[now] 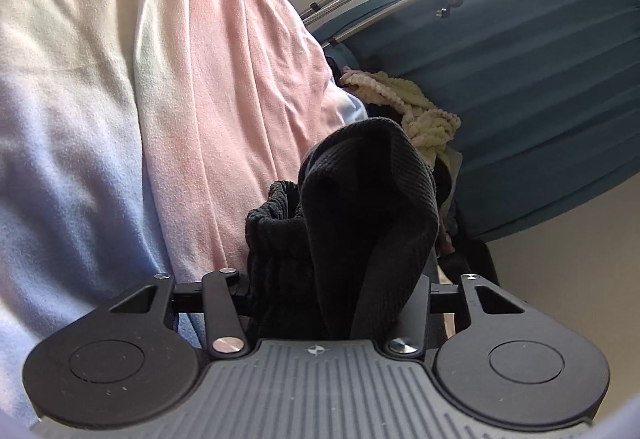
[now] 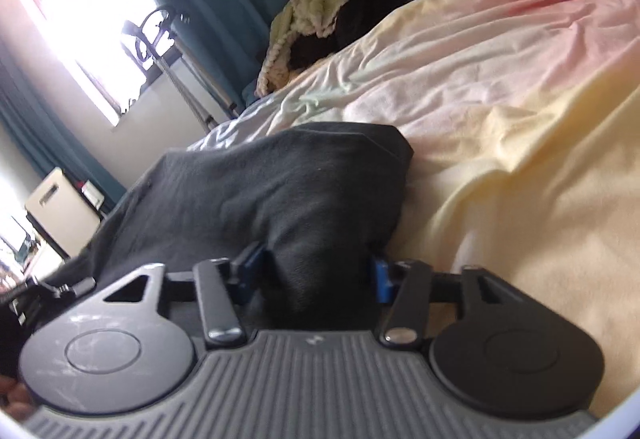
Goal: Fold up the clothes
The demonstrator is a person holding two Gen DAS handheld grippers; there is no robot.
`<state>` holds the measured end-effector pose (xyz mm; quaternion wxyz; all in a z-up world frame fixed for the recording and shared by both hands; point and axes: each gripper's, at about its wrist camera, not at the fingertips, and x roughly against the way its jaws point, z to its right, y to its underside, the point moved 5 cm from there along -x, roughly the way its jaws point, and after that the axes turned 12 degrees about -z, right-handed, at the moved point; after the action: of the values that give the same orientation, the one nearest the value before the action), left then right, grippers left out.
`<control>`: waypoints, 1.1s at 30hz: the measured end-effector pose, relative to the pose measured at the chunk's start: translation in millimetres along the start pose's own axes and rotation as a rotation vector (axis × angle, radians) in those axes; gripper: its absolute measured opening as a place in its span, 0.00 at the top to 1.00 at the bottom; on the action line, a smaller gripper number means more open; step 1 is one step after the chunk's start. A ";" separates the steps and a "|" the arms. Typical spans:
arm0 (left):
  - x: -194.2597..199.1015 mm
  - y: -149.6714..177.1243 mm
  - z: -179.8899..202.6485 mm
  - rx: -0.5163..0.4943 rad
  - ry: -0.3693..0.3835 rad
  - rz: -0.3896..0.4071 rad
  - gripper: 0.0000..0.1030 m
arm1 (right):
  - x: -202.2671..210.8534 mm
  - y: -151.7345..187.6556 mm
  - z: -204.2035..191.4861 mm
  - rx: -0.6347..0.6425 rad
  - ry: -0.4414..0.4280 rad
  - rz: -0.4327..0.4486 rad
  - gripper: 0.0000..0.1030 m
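Note:
A black garment (image 1: 360, 207) with a ribbed cuff is bunched between the fingers of my left gripper (image 1: 340, 279), which is shut on it; the fabric hides the fingertips. In the right wrist view the same dark garment (image 2: 260, 191) drapes over my right gripper (image 2: 316, 275), whose blue-padded fingers (image 2: 380, 283) are closed on a fold of it. The garment is held just above a pastel pink, yellow and blue bedsheet (image 2: 500, 87), which also shows in the left wrist view (image 1: 160, 79).
A pile of cream knit and dark clothes (image 2: 320, 19) lies at the bed's far edge, also in the left wrist view (image 1: 424, 111). Teal curtains (image 1: 540, 79), a metal stand (image 2: 176, 51), a bright window (image 2: 80, 19) and a white appliance (image 2: 60, 211) stand beyond.

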<state>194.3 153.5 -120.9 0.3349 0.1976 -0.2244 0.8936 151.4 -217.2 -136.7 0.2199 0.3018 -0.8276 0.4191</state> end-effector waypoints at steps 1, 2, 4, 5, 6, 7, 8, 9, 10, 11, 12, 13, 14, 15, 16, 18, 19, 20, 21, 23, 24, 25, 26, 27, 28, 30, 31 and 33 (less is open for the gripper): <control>4.0 1.3 2.8 -0.002 0.009 0.004 0.51 | 7.0 -2.3 -3.5 0.005 -0.011 0.025 0.61; 8.0 2.6 5.5 -0.004 0.019 0.008 0.52 | 16.0 -4.8 -9.3 0.024 -0.021 0.059 0.62; 16.1 5.1 11.0 -0.008 0.038 0.015 0.52 | 34.8 -8.8 -23.5 0.059 -0.047 0.122 0.69; 20.1 6.4 13.8 -0.010 0.047 0.019 0.52 | 43.8 -10.6 -30.8 0.074 -0.060 0.148 0.70; 24.2 7.7 16.5 -0.013 0.056 0.023 0.53 | 52.5 -12.2 -38.0 0.088 -0.072 0.168 0.73; 28.2 9.0 19.3 -0.015 0.066 0.026 0.53 | 61.3 -13.4 -44.2 0.098 -0.083 0.184 0.74; 32.3 10.3 22.1 -0.017 0.075 0.030 0.53 | 70.7 -15.0 -50.0 0.106 -0.095 0.196 0.75; 36.3 11.5 24.8 -0.019 0.084 0.034 0.53 | 79.7 -16.6 -55.3 0.115 -0.105 0.207 0.76; 40.4 12.8 27.6 -0.021 0.094 0.038 0.53 | 88.6 -18.5 -59.2 0.127 -0.112 0.218 0.77; 44.5 14.1 30.3 -0.023 0.103 0.041 0.53 | 97.6 -21.0 -62.4 0.138 -0.117 0.229 0.78; 48.6 15.4 33.1 -0.025 0.113 0.045 0.53 | 107.0 -23.5 -64.7 0.146 -0.122 0.240 0.78; 52.5 19.1 39.9 -0.034 0.125 0.046 0.53 | 116.9 -26.8 -64.9 0.146 -0.126 0.253 0.79; 56.4 24.8 50.1 -0.049 0.141 0.046 0.53 | 127.2 -31.0 -63.6 0.140 -0.132 0.267 0.79; 60.3 30.5 60.3 -0.064 0.157 0.045 0.53 | 137.6 -35.3 -62.2 0.135 -0.137 0.281 0.79; 60.9 36.8 72.2 -0.077 0.170 0.038 0.53 | 148.9 -40.0 -60.4 0.132 -0.141 0.297 0.79; 56.9 50.4 98.9 -0.103 0.190 0.014 0.53 | 174.8 -51.8 -53.0 0.139 -0.135 0.333 0.79; 51.4 57.4 112.8 -0.112 0.197 -0.005 0.53 | 188.6 -58.3 -46.6 0.137 -0.131 0.348 0.79; 43.1 64.5 127.2 -0.117 0.200 -0.031 0.53 | 202.4 -65.1 -39.1 0.131 -0.128 0.363 0.78; 34.5 74.2 141.1 -0.125 0.206 -0.056 0.53 | 216.5 -72.0 -30.9 0.127 -0.124 0.379 0.78; 16.9 98.3 168.4 -0.145 0.223 -0.105 0.53 | 243.9 -84.7 -10.5 0.128 -0.100 0.415 0.78; 6.4 108.4 181.2 -0.156 0.231 -0.127 0.53 | 256.5 -90.1 1.9 0.127 -0.086 0.433 0.78; -6.0 118.3 193.9 -0.172 0.240 -0.146 0.53 | 269.3 -95.7 15.4 0.122 -0.071 0.450 0.78; -17.7 131.5 206.9 -0.191 0.250 -0.165 0.53 | 281.2 -101.0 31.2 0.109 -0.057 0.466 0.78; -30.3 146.1 217.7 -0.206 0.260 -0.185 0.53 | 291.3 -105.7 47.6 0.093 -0.043 0.479 0.78; -44.4 160.3 226.9 -0.216 0.270 -0.206 0.53 | 300.8 -109.7 64.4 0.078 -0.029 0.493 0.78; -73.7 188.0 243.2 -0.236 0.287 -0.250 0.53 | 316.4 -114.9 98.9 0.055 0.007 0.521 0.78; -89.9 200.7 248.7 -0.245 0.292 -0.272 0.53 | 322.7 -116.3 115.1 0.046 0.027 0.533 0.78; -124.3 222.5 253.5 -0.258 0.302 -0.318 0.53 | 331.5 -116.3 148.3 0.029 0.068 0.558 0.78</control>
<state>179.6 -195.2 -35.0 0.5232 0.0505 -0.2501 0.8131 -24.6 -498.5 51.2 0.1195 0.0513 -0.8648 0.4849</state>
